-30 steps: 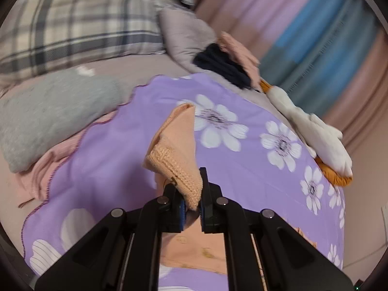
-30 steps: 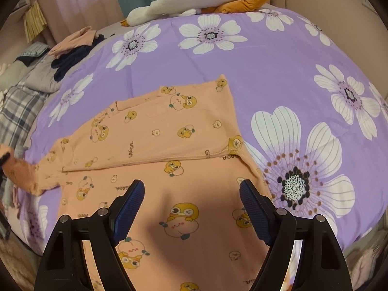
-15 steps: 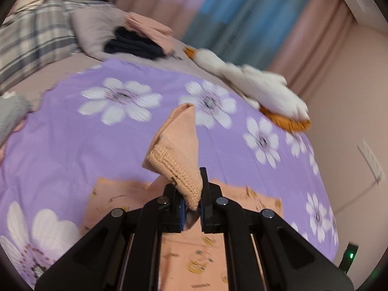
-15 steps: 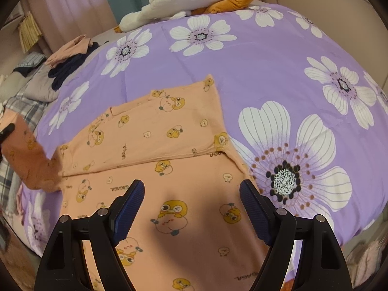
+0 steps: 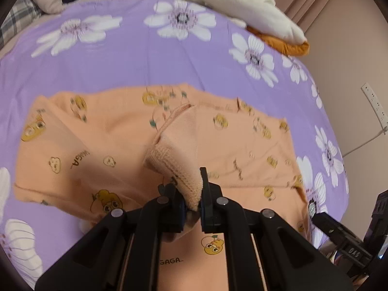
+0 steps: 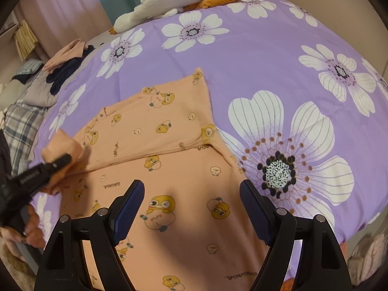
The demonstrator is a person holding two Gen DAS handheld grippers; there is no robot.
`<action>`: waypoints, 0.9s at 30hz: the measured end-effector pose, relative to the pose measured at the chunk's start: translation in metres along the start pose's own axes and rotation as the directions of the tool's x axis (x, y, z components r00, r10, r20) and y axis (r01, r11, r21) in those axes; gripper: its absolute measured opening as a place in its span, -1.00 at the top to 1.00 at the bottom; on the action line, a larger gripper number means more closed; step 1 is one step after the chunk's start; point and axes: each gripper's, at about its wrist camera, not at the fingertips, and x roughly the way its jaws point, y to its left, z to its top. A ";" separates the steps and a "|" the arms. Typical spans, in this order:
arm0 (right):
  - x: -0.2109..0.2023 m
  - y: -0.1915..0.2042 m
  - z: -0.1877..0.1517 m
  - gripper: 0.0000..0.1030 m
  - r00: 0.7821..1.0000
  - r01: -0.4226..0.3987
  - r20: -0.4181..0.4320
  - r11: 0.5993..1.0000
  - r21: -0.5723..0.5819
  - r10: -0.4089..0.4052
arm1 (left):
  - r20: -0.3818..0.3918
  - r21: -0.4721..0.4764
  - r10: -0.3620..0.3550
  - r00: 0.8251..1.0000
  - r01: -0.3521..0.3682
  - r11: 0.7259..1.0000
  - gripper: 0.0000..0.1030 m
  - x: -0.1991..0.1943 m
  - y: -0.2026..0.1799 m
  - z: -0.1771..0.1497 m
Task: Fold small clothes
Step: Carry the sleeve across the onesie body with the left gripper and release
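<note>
Sleeve cuff (image 5: 179,169) is pinched tight in the left hand-held gripper (image 5: 192,205), and the soft ribbed end sticks up just past the tips. The rest of that sleeve hangs down from the cuff to the orange baby shirt (image 6: 169,169), which lies flat on the purple flower bedspread (image 6: 278,55) on the bed.

From the left hand-held gripper, the shirt lies straight ahead and below it. The shirt's long side runs from left to right in that view. The other sleeve looks already folded in across the top part of the shirt.

The right hand-held gripper (image 6: 191,208) is wide and holds nothing. It hangs over the body of the shirt, with a cartoon duck print (image 6: 158,212) showing between its two blue pads (image 6: 128,208). From there, the left hand-held gripper with the cuff is off to the left, at the edge of the shirt.

I think the next move is to lay this sleeve across the shirt's body. The left hand is the nearer one, since it already has the cuff. The cuff must go toward the middle, then be let go flat.
</note>
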 end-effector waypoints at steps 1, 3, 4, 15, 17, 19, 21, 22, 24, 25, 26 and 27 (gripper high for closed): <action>0.000 -0.001 -0.001 -0.56 1.000 0.002 0.000 1.000 0.003 -0.002 | -0.014 -0.004 0.003 1.000 -0.003 1.000 0.84 0.005 0.001 -0.002; 0.000 -0.005 -0.001 -0.56 1.000 0.003 -0.002 1.000 0.013 -0.003 | -0.037 -0.007 0.009 0.999 -0.009 1.000 0.84 0.012 0.001 -0.006; 0.000 -0.006 -0.001 -0.56 1.000 0.006 -0.003 1.000 0.018 -0.006 | -0.049 -0.009 0.012 0.999 -0.012 1.000 0.84 0.015 0.002 -0.008; 0.004 -0.010 0.000 -0.56 1.000 0.013 -0.017 0.999 0.031 -0.013 | -0.095 -0.029 -0.009 0.995 0.006 1.000 0.72 0.025 0.010 -0.016; 0.004 -0.008 0.000 -0.56 1.000 0.012 -0.020 1.000 0.025 -0.012 | -0.107 -0.040 -0.047 0.993 0.043 0.998 0.35 0.019 0.010 -0.015; 0.005 -0.006 0.000 -0.56 1.000 0.009 -0.021 1.000 0.017 -0.008 | -0.097 -0.049 -0.087 0.991 0.082 0.995 -0.23 0.006 0.011 -0.014; 0.005 -0.003 0.001 -0.56 1.000 0.010 -0.019 1.000 0.006 -0.010 | -0.066 -0.038 -0.090 0.994 0.088 0.995 -0.24 -0.007 0.011 -0.016; 0.005 -0.002 0.001 -0.56 1.000 0.008 -0.018 1.000 0.003 -0.008 | -0.049 -0.033 -0.089 0.995 0.087 0.996 -0.27 -0.018 0.014 -0.016; 0.006 0.002 0.001 -0.56 1.000 -0.002 -0.020 1.000 -0.005 0.002 | -0.027 -0.046 -0.086 0.996 0.085 0.995 -0.34 -0.033 0.022 -0.018; 0.006 0.005 0.002 -0.56 1.000 -0.009 -0.023 1.000 -0.013 0.009 | -0.009 -0.060 -0.085 0.996 0.084 0.995 -0.37 -0.042 0.029 -0.018; 0.007 0.008 0.003 -0.56 1.000 -0.014 -0.023 1.000 -0.021 0.013 | 0.011 -0.081 -0.076 0.997 0.076 0.994 -0.38 -0.052 0.037 -0.019; 0.008 0.010 0.003 -0.56 1.000 -0.017 -0.024 0.999 -0.027 0.017 | 0.022 -0.094 -0.066 0.998 0.068 0.993 -0.38 -0.057 0.044 -0.020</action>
